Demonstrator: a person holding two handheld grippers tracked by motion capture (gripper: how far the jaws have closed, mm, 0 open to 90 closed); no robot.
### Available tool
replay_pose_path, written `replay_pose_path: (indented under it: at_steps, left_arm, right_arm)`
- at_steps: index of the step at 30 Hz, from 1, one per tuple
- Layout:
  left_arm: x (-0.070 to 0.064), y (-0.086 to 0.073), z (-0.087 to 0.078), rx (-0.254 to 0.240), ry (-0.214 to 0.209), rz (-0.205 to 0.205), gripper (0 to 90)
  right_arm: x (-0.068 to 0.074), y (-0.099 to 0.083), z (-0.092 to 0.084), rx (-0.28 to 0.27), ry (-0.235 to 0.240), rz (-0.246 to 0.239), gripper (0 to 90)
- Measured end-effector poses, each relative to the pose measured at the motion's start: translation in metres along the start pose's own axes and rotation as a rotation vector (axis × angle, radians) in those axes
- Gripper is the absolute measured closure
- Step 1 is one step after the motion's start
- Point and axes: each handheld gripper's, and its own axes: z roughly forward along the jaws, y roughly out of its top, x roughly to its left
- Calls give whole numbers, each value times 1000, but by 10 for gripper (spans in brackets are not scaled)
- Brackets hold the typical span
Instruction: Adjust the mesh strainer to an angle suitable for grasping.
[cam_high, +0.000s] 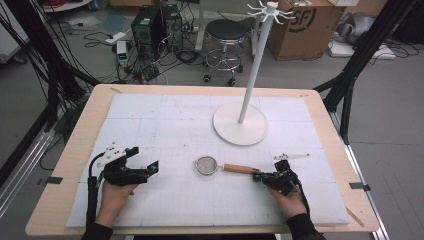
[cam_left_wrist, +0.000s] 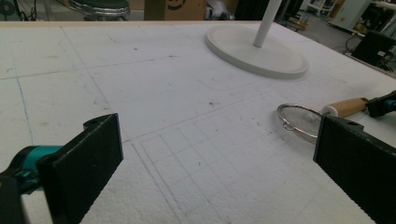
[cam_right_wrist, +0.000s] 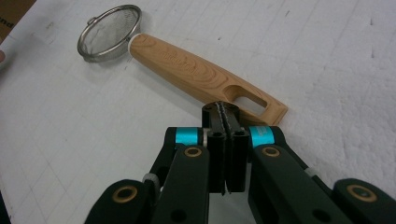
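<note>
Lying flat on the white mat (cam_high: 165, 125), a strainer (cam_right_wrist: 140, 46) points its wooden handle at the right gripper (cam_right_wrist: 225, 112), whose jaws are pressed together just beside the handle's slotted end. Left gripper (cam_high: 152, 167), jaws spread wide and empty; strainer ahead to its right, white stand (cam_left_wrist: 261, 51) beyond.

Lab: computer towers (cam_high: 156, 27), floor cables (cam_high: 145, 70), cardboard box (cam_high: 305, 25).

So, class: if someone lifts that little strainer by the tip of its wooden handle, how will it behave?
The strainer probably stays stiff: solid wooden handle, metal rim. It looks light, though the mesh end may dip. Lying flat, it seems unlikely to roll, since the handle looks flattened.
</note>
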Motion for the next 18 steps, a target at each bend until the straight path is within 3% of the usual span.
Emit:
replay_pose_path:
  at_steps: [18]
  left_arm:
    - [0,0,-1,-5,0,-1,20]
  right_arm:
    - [-10,23,16,-18,-22,26,897]
